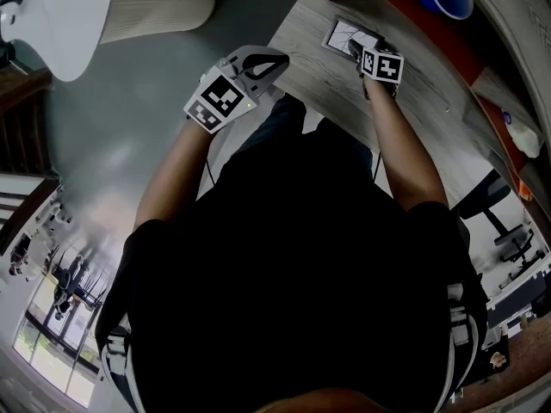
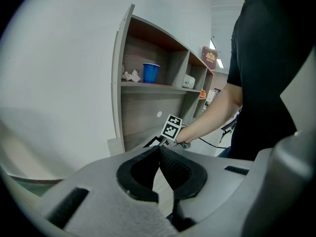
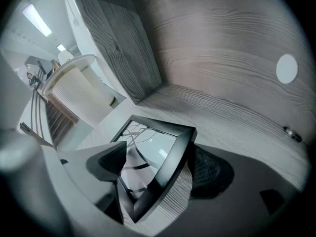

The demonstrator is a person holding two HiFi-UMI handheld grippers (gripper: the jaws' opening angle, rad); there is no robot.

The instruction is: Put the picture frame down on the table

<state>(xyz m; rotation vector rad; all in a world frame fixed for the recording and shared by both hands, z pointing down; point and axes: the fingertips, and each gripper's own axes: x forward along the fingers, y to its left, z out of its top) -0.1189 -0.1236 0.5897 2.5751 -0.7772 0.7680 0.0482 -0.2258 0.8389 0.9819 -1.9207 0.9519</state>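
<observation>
Evidently the put-down is sitting at its release stage. In the head view, the right gripper (image 1: 357,48) is reaching over the far part of the table (image 1: 318,67), where the picture frame (image 1: 341,33) is lying close to the shelf unit (image 1: 379,3). The left gripper (image 1: 274,61) is waiting at the table's near edge, well apart from the frame.

In the left gripper view, its jaws are meeting at the tips with nothing between them, so it is taking no part.

In the right gripper view, the jaws are standing wide apart, with one side bar of the frame (image 3: 173,162) running between them. One pad (image 3: 109,163) is hovering over the glass and the other (image 3: 210,169) is sitting just outside the bar, neither visibly pressing. The frame is seemingly resting glass-up on the wood grain, though I cannot tell whether it is fully flat.

Next, I judge, the right gripper is needing to back off along its own line, without a pad snagging the bar and dragging the frame.
</observation>
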